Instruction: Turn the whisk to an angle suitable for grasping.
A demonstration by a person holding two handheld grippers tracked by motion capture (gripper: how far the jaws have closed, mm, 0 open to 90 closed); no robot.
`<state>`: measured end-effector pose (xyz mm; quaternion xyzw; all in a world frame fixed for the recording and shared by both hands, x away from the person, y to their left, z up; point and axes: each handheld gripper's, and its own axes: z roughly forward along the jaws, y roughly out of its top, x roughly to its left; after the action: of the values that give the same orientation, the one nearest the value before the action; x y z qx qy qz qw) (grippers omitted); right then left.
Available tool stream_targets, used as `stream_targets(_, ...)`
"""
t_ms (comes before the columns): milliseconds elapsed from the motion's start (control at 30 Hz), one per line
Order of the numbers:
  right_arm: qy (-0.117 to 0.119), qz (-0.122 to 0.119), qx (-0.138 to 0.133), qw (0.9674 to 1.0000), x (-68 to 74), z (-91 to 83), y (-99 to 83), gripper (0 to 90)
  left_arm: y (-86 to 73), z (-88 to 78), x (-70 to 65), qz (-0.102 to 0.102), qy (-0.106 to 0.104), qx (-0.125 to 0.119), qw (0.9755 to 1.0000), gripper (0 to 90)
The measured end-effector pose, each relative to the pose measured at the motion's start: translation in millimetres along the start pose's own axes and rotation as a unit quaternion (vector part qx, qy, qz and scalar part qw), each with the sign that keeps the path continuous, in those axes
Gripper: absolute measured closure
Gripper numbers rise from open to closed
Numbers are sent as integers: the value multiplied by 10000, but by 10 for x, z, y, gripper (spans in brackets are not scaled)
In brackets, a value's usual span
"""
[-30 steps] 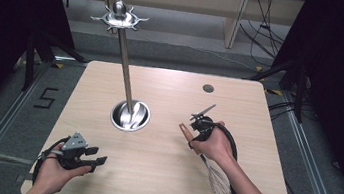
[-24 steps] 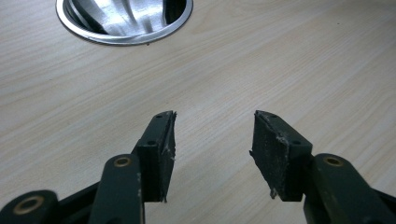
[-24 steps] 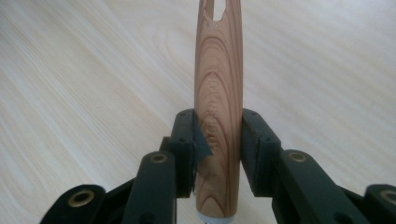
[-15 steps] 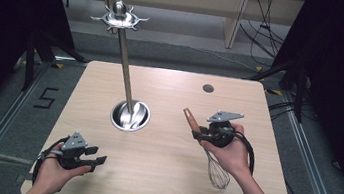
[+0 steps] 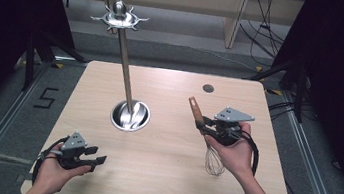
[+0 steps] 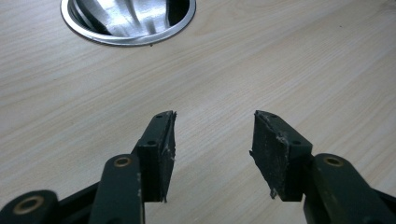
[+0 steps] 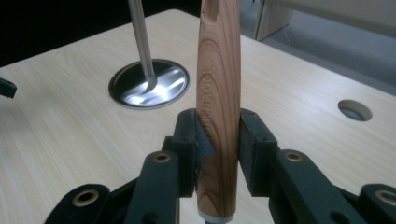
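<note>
Rack pole [image 5: 125,73] stands mid-table; bare tabletop [image 5: 159,176] elsewhere

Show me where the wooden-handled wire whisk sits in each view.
High view: wooden-handled wire whisk right of centre, held in the right hand-held gripper, handle pointing up-left.
Left gripper view: no whisk in this picture.
Right gripper view: its handle stands centre, clamped between the black jaws.
Shared landmark: the round steel base of the pole stand.

Whisk handle [image 7: 218,93] cut off at the top edge in the right gripper view, its wire end below the frame, steel base [image 6: 128,21] cropped at the top, person's forearms leaving the high view's bottom edge
</note>
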<state>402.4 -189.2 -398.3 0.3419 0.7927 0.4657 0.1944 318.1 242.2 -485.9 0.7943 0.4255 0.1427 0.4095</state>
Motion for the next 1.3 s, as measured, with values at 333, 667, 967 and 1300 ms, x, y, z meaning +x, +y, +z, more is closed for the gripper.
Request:
stream_targets(333,-70,-100,-501,9987,0,-87,154,714,1,4,-6,-50,0,-51,10000,483)
stream_targets(667,-45,-144,-812,9966,36,-152,285,713,16,-5,2,14,2,40,10000,483)
stream_targets(967,24,-136,-1056,9943,68,-129,421,713,49,29,-1,-14,5,52,10000,483)
stream_targets(1300,75,-193,-1211,9924,91,-129,513,714,24,19,-12,-92,4,-62,9999,483)
